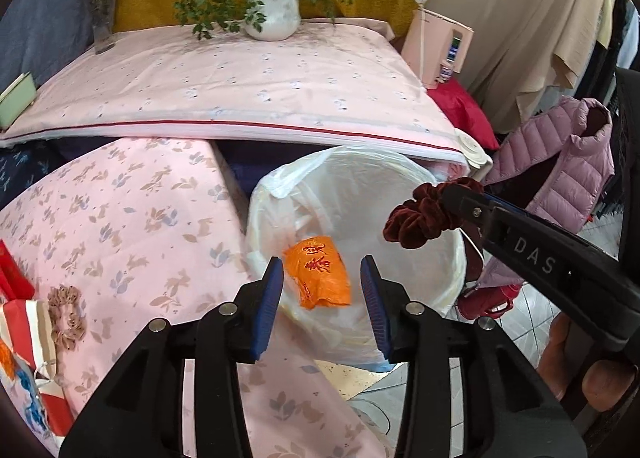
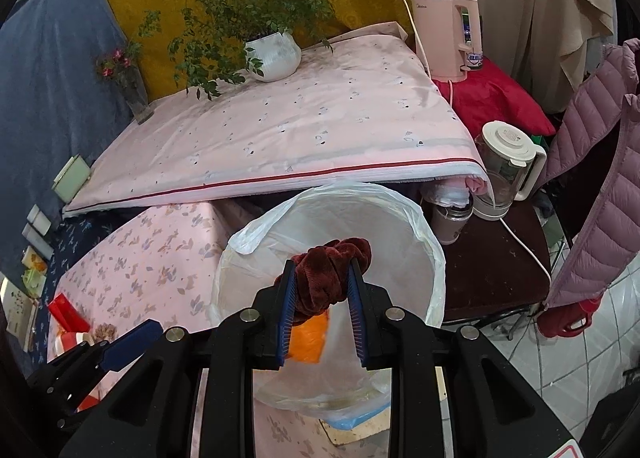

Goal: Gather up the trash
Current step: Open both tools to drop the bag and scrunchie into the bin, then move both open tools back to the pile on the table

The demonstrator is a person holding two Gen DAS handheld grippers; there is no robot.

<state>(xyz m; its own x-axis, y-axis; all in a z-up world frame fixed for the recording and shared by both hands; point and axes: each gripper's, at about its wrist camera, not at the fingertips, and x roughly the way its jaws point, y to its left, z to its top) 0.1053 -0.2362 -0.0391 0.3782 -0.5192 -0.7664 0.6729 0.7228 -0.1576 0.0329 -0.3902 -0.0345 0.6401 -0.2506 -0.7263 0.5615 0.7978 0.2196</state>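
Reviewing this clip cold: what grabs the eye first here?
The dark red scrunchie clamped in the right gripper, right above the white-lined trash bin. Next, the orange wrapper inside the bin, seen between the open fingers of the left gripper.

Pink floral-clothed table [image 1: 132,214], beige scrunchie [image 1: 66,316], red packets [image 1: 14,278], upper pink-clothed surface [image 1: 240,86], potted plant [image 1: 274,16].

Both grippers are built from black moulded plastic, with angular linked arms joined by round silver pins. On the left gripper [image 1: 322,298], blue ribbed pads are fitted along the inner faces of the two fingers. The same blue ribbed pads are seen on the right gripper [image 2: 322,290]. White letters "DAS" are printed on the right gripper's side, at three o'clock in the left wrist view.
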